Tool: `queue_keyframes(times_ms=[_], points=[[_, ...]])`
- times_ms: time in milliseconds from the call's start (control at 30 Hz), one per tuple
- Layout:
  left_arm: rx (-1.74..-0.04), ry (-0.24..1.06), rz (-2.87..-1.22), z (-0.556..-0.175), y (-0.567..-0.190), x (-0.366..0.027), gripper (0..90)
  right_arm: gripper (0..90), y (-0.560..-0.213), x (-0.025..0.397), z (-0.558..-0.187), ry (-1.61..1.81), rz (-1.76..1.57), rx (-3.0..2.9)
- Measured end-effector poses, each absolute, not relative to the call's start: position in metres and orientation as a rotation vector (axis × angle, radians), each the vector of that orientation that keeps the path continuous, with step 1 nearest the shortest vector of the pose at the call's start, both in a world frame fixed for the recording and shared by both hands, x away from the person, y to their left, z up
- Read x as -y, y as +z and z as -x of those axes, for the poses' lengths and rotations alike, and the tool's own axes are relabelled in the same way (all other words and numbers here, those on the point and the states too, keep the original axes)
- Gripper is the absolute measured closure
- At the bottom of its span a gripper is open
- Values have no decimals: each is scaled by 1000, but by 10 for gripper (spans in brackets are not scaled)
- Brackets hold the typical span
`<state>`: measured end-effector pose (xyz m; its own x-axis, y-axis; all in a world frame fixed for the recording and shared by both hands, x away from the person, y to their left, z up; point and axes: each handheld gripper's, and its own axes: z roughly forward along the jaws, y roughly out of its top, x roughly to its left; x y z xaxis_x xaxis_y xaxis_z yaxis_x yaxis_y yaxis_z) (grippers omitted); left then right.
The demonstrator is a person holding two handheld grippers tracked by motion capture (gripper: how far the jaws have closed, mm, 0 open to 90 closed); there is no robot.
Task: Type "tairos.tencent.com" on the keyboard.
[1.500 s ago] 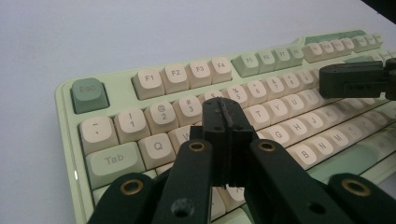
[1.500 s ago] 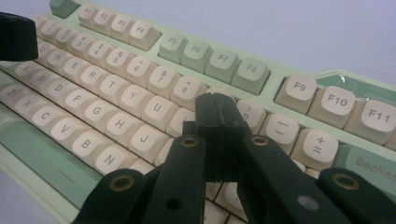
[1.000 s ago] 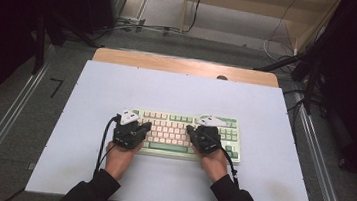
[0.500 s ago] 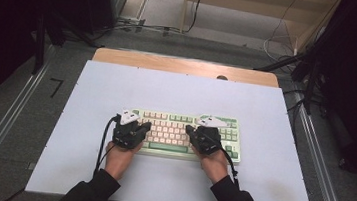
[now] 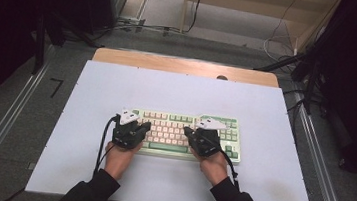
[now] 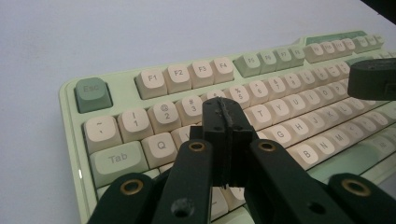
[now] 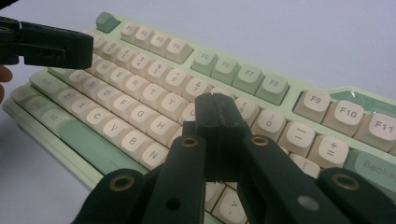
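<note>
A pale green keyboard (image 5: 173, 130) with cream keys lies on the white table (image 5: 117, 89), near its front middle. My left gripper (image 5: 139, 126) hovers over the keyboard's left half, jaws pressed together with nothing between them (image 6: 223, 116), above the W and E keys. My right gripper (image 5: 189, 132) is over the right half, also shut and empty (image 7: 217, 112), above the keys near U and I. Each gripper view shows the keyboard (image 6: 289, 93) (image 7: 154, 93) close up, with the other gripper's black body at its edge.
The table's wooden far edge (image 5: 185, 66) borders a floor with cables and dark furniture legs. Metal rails (image 5: 7, 128) run along both sides. White table surface lies open all round the keyboard.
</note>
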<state>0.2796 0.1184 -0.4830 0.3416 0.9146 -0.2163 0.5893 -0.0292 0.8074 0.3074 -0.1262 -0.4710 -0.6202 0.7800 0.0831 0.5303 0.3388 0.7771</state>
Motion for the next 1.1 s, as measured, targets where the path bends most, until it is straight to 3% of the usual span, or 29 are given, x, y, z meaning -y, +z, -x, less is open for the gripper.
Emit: queue_keyframes(times_ms=[1100], points=[[-1352, 462, -1721, -279, -483, -120, 900, 874, -488, 116, -294, 1110, -1138, -2384]])
